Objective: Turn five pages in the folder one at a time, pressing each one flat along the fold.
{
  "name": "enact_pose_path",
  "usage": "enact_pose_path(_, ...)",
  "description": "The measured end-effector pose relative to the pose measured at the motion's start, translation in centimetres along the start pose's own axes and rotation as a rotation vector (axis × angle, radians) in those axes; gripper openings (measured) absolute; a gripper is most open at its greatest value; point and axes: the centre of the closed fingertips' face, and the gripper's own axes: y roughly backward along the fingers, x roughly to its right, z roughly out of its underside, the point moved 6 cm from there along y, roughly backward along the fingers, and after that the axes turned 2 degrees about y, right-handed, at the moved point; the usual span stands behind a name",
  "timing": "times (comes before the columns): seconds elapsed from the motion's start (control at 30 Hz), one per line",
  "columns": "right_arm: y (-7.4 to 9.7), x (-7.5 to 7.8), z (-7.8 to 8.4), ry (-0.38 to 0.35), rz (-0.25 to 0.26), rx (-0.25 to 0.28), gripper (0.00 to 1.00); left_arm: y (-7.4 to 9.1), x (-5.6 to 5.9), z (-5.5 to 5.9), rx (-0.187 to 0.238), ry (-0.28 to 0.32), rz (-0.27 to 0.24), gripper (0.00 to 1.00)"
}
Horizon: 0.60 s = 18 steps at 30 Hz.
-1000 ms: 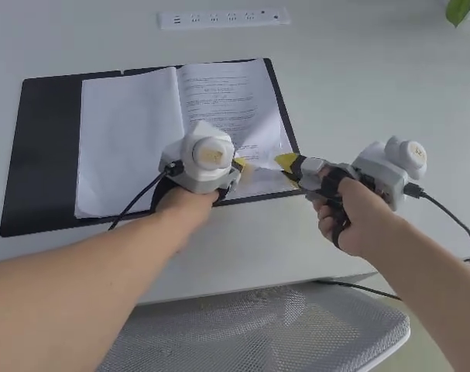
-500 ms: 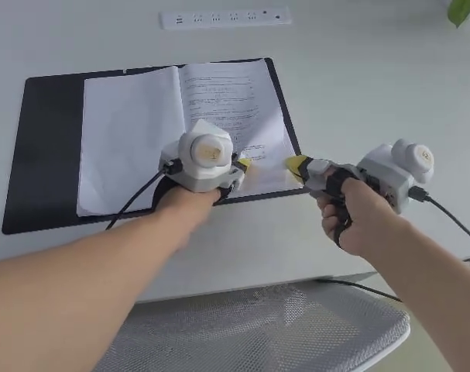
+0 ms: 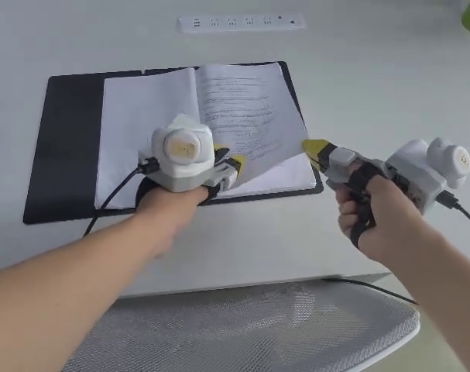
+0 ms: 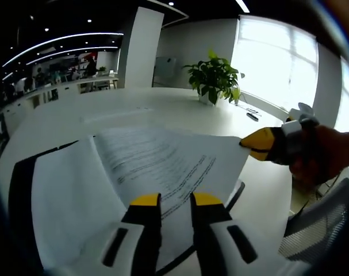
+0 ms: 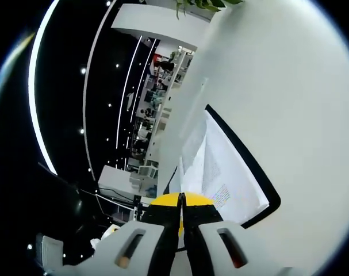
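The black folder (image 3: 68,147) lies open on the white worktop (image 3: 374,77), just in front of the person, with a blank sheet (image 3: 142,132) flat on its left half.

The right gripper (image 3: 316,147) has its yellow fingers pressed together on the lower right corner of the printed page (image 3: 242,116). That corner is raised off the stack, so the page slopes up from the fold towards the gripper. A white sheet (image 3: 293,177) shows flat beneath it. In the right gripper view the fingers (image 5: 169,214) meet with no gap, and the folder's dark edge (image 5: 252,172) runs beyond them.

The left gripper (image 3: 231,164) sits at the near edge of the same page, close to the fold. In the left gripper view its fingers (image 4: 145,202) stand slightly apart, with the page (image 4: 157,161) showing in the narrow gap. I cannot tell whether they touch the paper. The right gripper (image 4: 257,144) enters that view from the right, pinching the corner.

A power strip (image 3: 242,22) lies on the worktop behind the folder. A potted plant (image 4: 214,77) stands farther back. A mesh chair (image 3: 242,325) shows below the worktop edge.
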Motion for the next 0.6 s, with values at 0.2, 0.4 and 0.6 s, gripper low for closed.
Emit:
enact_pose_path(0.2,-0.5,-2.3,0.6,0.055,-0.078,-0.011,0.0,3.6,-1.8,-0.2,0.031,0.029,-0.03,0.2)
enact_pose_path(0.4,-1.4,-4.7,1.8,0.121,-0.147,-0.047,0.0,7.1,-3.5,0.5,0.038,0.05,-0.056,0.2)
enact_pose_path(0.6,-2.6,-7.2,3.5,0.159,-0.216,-0.089,0.0,10.4,-5.2,0.8,0.059,0.076,-0.1,0.21)
